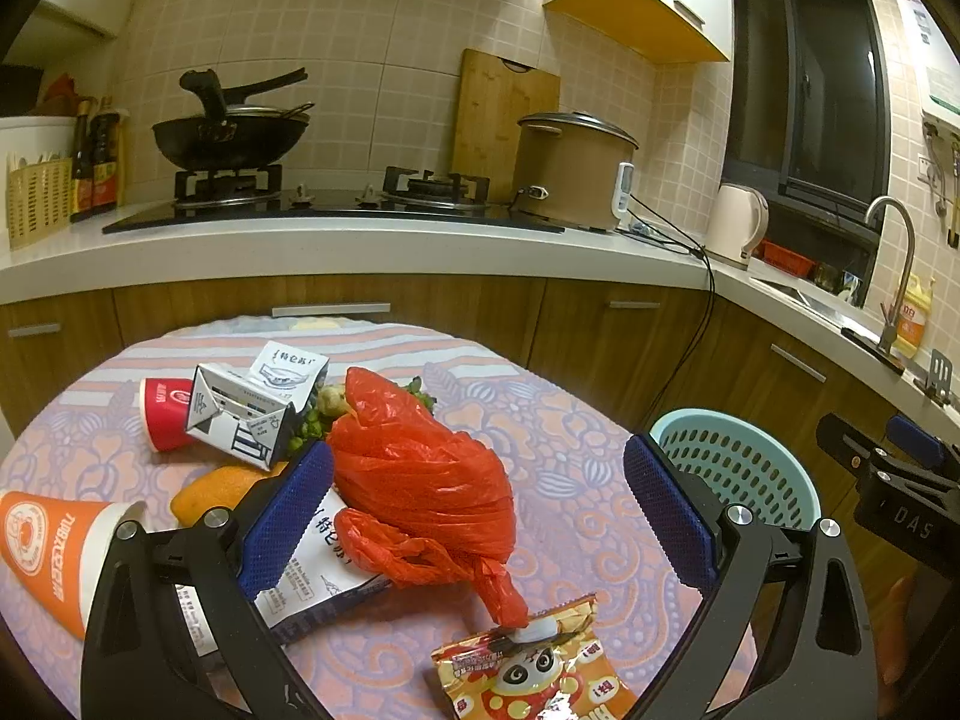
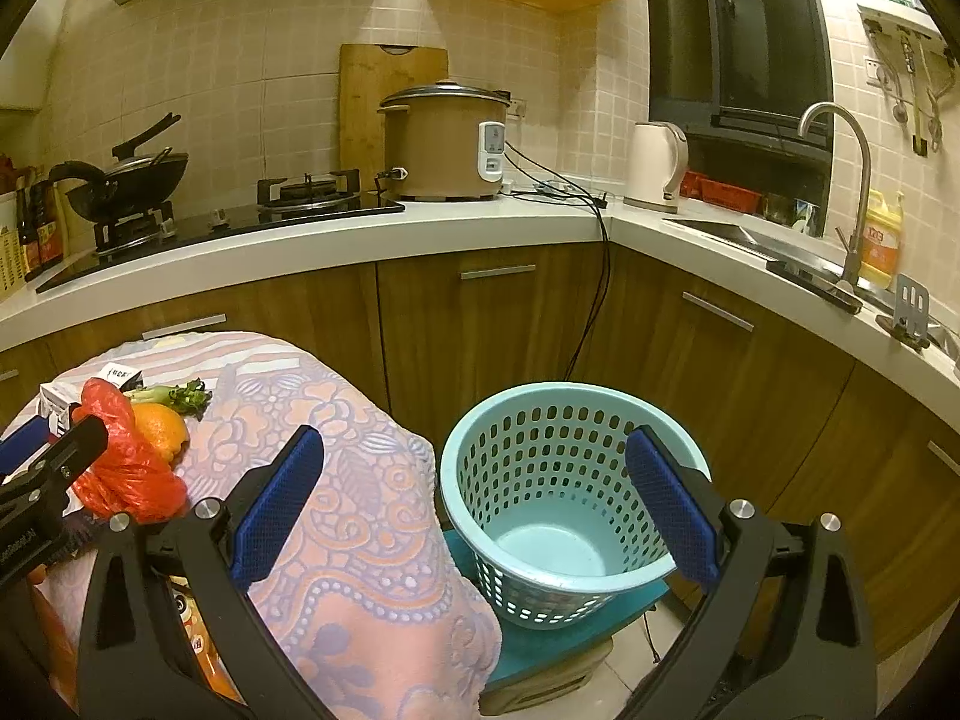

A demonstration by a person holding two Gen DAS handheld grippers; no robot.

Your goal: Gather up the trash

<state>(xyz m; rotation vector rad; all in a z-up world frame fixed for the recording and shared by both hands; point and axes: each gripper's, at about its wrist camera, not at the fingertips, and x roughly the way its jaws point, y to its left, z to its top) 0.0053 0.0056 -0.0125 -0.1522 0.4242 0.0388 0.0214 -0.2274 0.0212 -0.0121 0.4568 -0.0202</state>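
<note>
A crumpled red plastic bag (image 1: pixel 420 480) lies on the patterned table (image 1: pixel 576 516), between the open fingers of my left gripper (image 1: pixel 480 510), which hovers just above it. Around it lie a folded milk carton (image 1: pixel 240 414), a red paper cup (image 1: pixel 162 414), an orange paper cup (image 1: pixel 54 552), a flattened white carton (image 1: pixel 324 576), a panda snack packet (image 1: pixel 534 666), an orange (image 1: pixel 216 489) and greens (image 1: pixel 312 426). The light-blue trash basket (image 2: pixel 558 498) stands on a stool right of the table. My right gripper (image 2: pixel 474 504) is open and empty, in front of the basket.
The kitchen counter (image 1: pixel 360 240) runs behind, with a wok (image 1: pixel 228 138), rice cooker (image 1: pixel 570 174), kettle (image 1: pixel 735 225) and sink tap (image 2: pixel 840 180). A black cable (image 2: pixel 600 276) hangs down the cabinets behind the basket. The left gripper (image 2: pixel 42 480) shows at the right wrist view's left edge.
</note>
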